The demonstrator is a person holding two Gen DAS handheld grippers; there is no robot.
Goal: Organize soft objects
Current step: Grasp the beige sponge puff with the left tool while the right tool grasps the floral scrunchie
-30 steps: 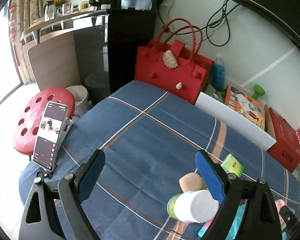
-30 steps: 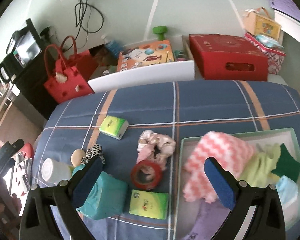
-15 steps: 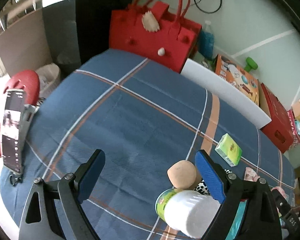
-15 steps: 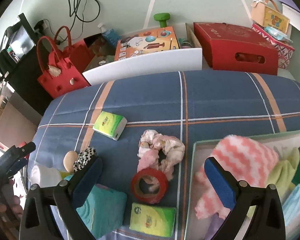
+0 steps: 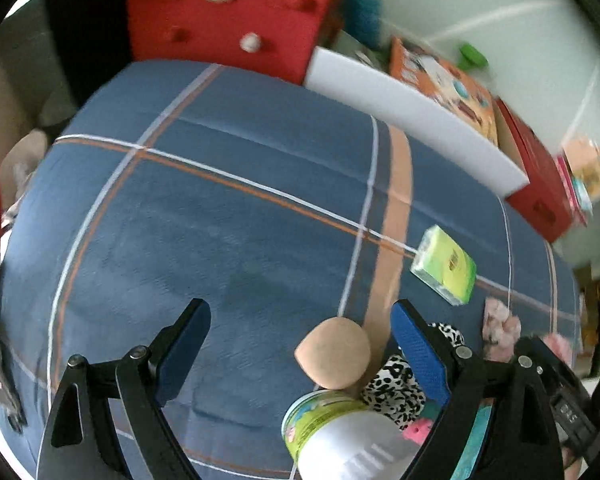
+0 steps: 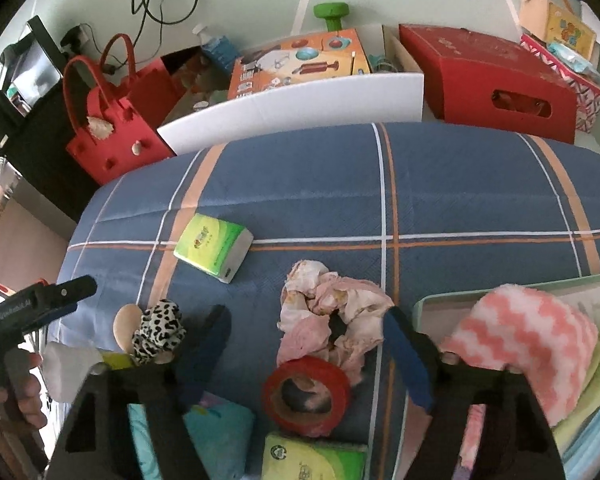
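Presently, I note my right gripper (image 6: 306,354) spread wide, holding nothing, above the pink scrunchie (image 6: 332,308) at twelve o'clock: light, limp, best pinched across its bunched band. Left gripper (image 5: 300,344) likewise agape. The tray (image 6: 424,304) lies at three o'clock.

Legible text: none confirmed.

- Left gripper (image 6: 36,308): white lettering along its black body, right wrist view; too blurred to read.
- Tissue pack (image 6: 213,247): small red and yellow logo on the green top; characters not readable. The same pack in the left wrist view (image 5: 444,266) carries a red mark, also unreadable.
- Second tissue pack (image 6: 314,458): round logo with print beneath; unreadable.
- Orange box (image 6: 300,62): printed pictures and small text panels; unreadable.
- Bottle (image 5: 340,436): green label with coloured print; unreadable.
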